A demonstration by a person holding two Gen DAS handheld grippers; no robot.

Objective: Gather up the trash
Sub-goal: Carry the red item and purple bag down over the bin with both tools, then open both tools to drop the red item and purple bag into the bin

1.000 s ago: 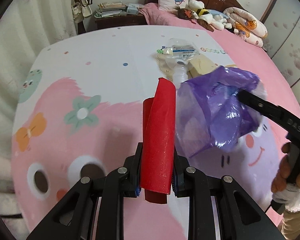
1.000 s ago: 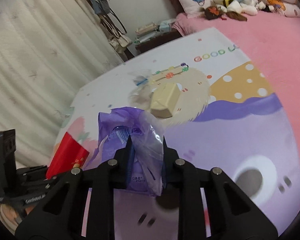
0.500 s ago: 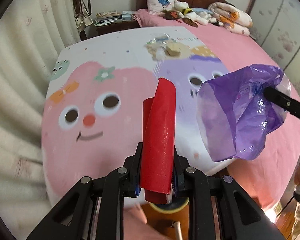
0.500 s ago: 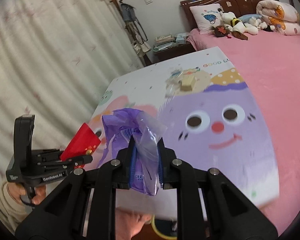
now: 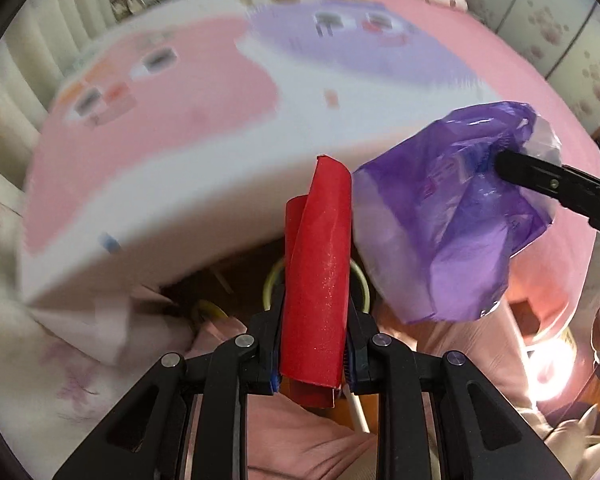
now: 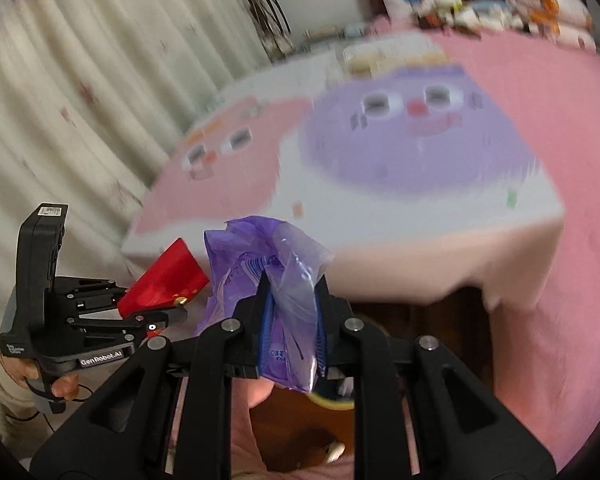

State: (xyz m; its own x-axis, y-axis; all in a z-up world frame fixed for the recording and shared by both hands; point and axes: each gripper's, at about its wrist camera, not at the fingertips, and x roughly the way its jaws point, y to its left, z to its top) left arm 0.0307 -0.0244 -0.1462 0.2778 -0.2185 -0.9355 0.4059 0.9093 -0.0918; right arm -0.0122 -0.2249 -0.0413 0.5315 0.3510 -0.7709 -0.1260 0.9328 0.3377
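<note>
Left wrist cam: left gripper point(image 5: 312, 344) is clamped tight on a red rolled-up wrapper point(image 5: 320, 272), which sticks straight up between the fingers w/ the top flap curling over. Just to the right of it is the purple plastic bag point(image 5: 452, 216), pinched near its top by the right gripper's black finger coming in from the right edge. Bag mouth faces the wrapper, edges nearly touching, can't tell if they actually touch tbh. Behind both is the bed w/ the cartoon blanket point(image 5: 172, 136), pink and purple faces, pretty blurry. Below the wrapper there's a yellowish round rim point(image 5: 269, 284) down on the floor, mostly hidden.

Right wrist cam: right gripper point(image 6: 292, 332) is closed on a bunched fold of the purple bag, rest of it puffs up and to the left. Left gripper shows at the left side w/ the red wrapper poking out toward the bag. Both grippers sit off the foot of the bed, not over the blanket. Curtain point(image 6: 80, 80) on the left, pillow and plush toys at the far headboard, too blurry for detail.
</note>
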